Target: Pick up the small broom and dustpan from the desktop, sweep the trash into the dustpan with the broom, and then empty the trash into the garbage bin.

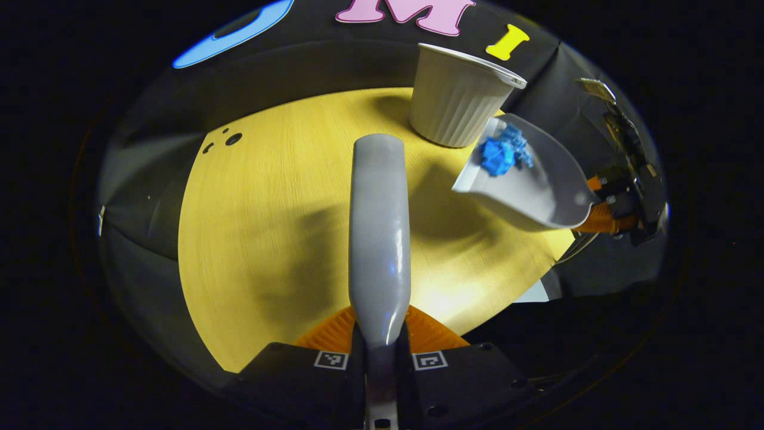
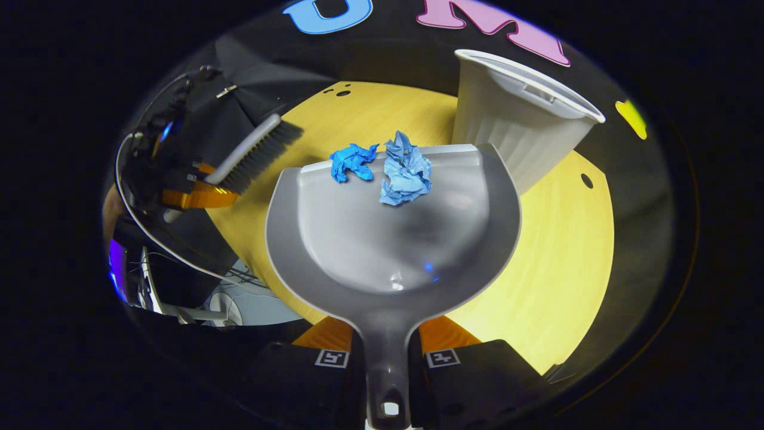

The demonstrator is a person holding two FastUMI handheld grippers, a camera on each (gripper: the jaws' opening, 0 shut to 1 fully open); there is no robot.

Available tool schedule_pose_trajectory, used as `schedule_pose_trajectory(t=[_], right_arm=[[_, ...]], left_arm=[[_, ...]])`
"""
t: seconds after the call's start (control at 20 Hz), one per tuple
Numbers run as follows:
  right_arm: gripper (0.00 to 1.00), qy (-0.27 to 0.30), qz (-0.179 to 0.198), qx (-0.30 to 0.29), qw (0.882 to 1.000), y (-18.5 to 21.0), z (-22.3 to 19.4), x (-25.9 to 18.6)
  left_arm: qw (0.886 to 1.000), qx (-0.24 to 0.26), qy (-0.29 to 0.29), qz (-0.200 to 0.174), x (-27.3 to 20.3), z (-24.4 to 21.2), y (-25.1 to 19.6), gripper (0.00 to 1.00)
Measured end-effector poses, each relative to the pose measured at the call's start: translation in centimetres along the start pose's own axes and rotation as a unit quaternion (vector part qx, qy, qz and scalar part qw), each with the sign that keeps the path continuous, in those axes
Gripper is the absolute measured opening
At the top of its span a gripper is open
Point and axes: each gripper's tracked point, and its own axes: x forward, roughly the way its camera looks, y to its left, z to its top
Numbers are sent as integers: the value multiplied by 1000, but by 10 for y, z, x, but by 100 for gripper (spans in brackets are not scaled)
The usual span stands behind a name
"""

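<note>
a: left gripper view?
b: left gripper (image 1: pixel 381 349) clenched on the broom (image 1: pixel 379 233) handle above the table (image 1: pixel 268 239); garbage bin (image 1: pixel 456 98) far right.
a: right gripper view?
b: right gripper (image 2: pixel 387 358) grasping the dustpan (image 2: pixel 391 239) handle; blue trash (image 2: pixel 388 167) at its front lip, beside the bin.

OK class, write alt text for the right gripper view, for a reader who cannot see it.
The right gripper holds a grey dustpan by its handle, two crumpled blue paper scraps near its front lip. Just beyond stands a white ribbed garbage bin on the yellow desktop.
</note>
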Motion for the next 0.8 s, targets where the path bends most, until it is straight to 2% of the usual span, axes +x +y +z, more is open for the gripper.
schedule_pose_trajectory(t=[0.15,0.25,0.35,0.55,0.65,0.7,0.8], right_arm=[[32,2,11,13,1000,-5,9,-36],[32,4,30,31,999,-10,18,-55],[32,2,36,40,999,-21,27,-72],[32,-13,15,31,999,-59,55,-99],[32,-22,20,41,999,-71,73,-115],[32,-26,17,43,999,-81,83,-120],[31,-37,-17,32,999,-112,105,-120]], left_arm=[[1000,-7,4,-6,27,-34,15,27],[1000,-4,10,-2,46,-58,28,25],[1000,-10,13,3,55,-62,31,25],[998,-58,3,-14,36,-60,15,25],[998,-64,5,0,35,-62,18,27],[998,-65,2,6,35,-62,18,24],[997,-80,-3,2,34,-61,16,25]])
